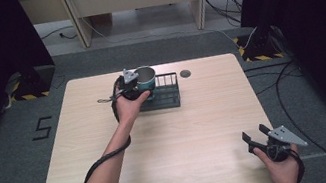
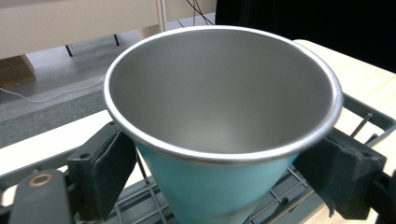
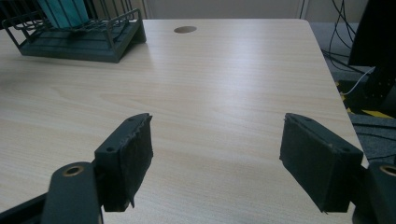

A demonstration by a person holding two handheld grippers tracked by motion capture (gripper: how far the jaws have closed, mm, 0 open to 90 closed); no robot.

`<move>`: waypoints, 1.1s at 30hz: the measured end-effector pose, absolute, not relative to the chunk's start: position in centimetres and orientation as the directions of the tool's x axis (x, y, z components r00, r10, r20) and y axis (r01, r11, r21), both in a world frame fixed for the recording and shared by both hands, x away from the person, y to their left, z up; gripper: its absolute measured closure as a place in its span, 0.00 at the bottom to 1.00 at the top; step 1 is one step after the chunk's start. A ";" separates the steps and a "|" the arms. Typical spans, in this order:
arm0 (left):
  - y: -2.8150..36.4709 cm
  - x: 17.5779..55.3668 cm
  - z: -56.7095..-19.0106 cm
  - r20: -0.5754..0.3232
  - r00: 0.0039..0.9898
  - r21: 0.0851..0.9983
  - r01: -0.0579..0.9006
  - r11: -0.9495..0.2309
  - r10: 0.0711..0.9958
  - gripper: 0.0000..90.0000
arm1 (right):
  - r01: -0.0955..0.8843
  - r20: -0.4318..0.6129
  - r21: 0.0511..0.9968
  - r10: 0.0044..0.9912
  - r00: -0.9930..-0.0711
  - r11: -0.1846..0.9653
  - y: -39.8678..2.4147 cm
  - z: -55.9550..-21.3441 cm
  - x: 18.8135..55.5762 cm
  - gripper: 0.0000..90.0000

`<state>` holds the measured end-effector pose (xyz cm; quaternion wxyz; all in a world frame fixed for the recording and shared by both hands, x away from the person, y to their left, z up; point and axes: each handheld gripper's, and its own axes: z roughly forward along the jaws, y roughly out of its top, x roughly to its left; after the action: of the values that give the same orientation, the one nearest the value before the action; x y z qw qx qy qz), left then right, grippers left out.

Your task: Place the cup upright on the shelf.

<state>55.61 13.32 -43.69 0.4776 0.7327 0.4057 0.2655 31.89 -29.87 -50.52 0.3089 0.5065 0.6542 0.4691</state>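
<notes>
— Two tongs: what has the left tongs (image 2: 219, 186) got?
— Its jaws clamp the teal cup (image 2: 219, 130) over the dark rack (image 1: 165, 93) near the table's (image 1: 160, 143) far edge.
— The right tongs (image 3: 215, 163)?
— Spread wide, holding nothing, at the table's near right corner.

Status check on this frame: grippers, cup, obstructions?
Left gripper shut on cup, over rack. Right gripper open, idle near table corner. Nothing obstructing.
</notes>
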 end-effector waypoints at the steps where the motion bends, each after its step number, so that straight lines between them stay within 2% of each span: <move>1: 13.4 55.5 -43.6 0.005 0.531 0.915 0.340 -0.218 0.847 0.16 | 0.372 0.071 0.927 0.952 -0.296 0.047 -29.9 -50.5 31.9 0.29; 33: 16.8 51.2 -42.1 0.009 0.523 0.933 0.302 -0.195 0.852 0.16 | 0.373 0.073 0.927 0.953 -0.294 0.044 -29.7 -50.5 32.0 0.29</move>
<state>51.22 16.84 -42.05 0.4923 0.7205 0.4004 0.2797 31.98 -29.75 -50.49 0.3087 0.5075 0.6533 0.4695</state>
